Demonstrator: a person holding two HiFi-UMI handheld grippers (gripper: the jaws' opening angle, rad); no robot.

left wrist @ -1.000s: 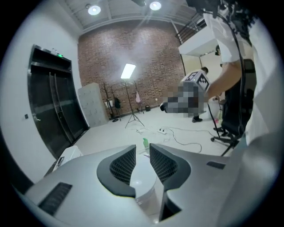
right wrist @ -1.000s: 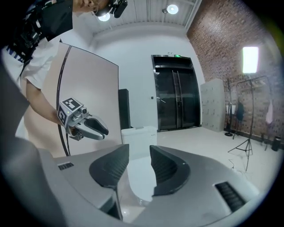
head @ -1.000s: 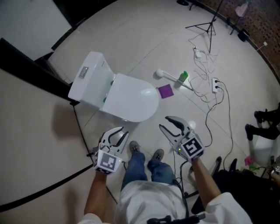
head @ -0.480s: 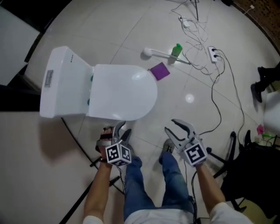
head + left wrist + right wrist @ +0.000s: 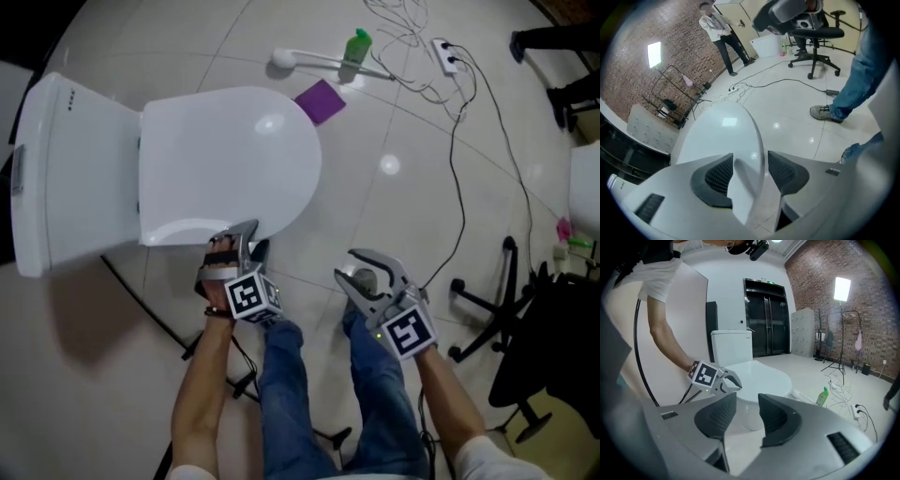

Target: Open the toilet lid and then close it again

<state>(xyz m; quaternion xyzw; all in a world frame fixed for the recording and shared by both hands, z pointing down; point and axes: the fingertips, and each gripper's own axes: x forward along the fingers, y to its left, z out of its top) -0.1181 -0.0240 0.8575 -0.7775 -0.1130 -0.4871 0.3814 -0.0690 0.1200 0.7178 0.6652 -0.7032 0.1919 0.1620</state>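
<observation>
The white toilet stands with its lid (image 5: 225, 159) down flat and the tank (image 5: 66, 159) at the left. My left gripper (image 5: 239, 234) is at the lid's near rim, pointing steeply down. In the left gripper view the lid's thin edge (image 5: 752, 140) runs between the two pads of my left gripper (image 5: 750, 161). Its jaws have just been opening, and a gap shows beside the edge. My right gripper (image 5: 361, 267) hangs over the floor to the right of the bowl, open with nothing between its fingers. The right gripper view looks at the toilet (image 5: 759, 376) and the left gripper (image 5: 733, 380).
A purple cloth (image 5: 320, 101), a green bottle (image 5: 354, 45) and a white-handled brush (image 5: 300, 58) lie beyond the bowl. Cables and a power strip (image 5: 443, 52) trail at the top right. An office chair (image 5: 525, 309) stands at the right. My shoes (image 5: 366, 279) are close to the bowl.
Both grippers have come down toward the toilet. The left one rolled, opened its jaws and now straddles the lid's near edge. The toilet looms larger in the head view.
</observation>
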